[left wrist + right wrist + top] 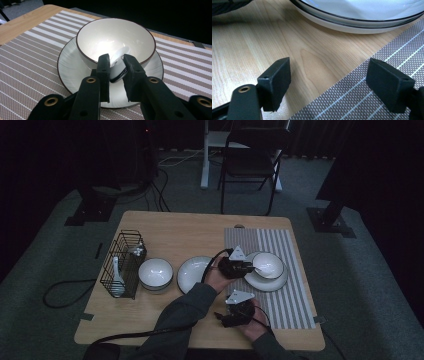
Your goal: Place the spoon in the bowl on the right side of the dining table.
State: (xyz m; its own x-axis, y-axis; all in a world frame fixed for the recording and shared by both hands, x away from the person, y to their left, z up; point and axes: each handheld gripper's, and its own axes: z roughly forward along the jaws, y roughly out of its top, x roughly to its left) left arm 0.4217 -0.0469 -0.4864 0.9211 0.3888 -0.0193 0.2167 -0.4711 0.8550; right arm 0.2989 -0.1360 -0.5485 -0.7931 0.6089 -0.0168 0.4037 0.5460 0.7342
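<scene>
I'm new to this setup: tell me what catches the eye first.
A white bowl sits on a plate on the striped placemat. The left claw has a white spoon handle between its jaws at the bowl's rim. Left on the table, a black wire basket stands beside another bowl.

No legible text or labels
</scene>
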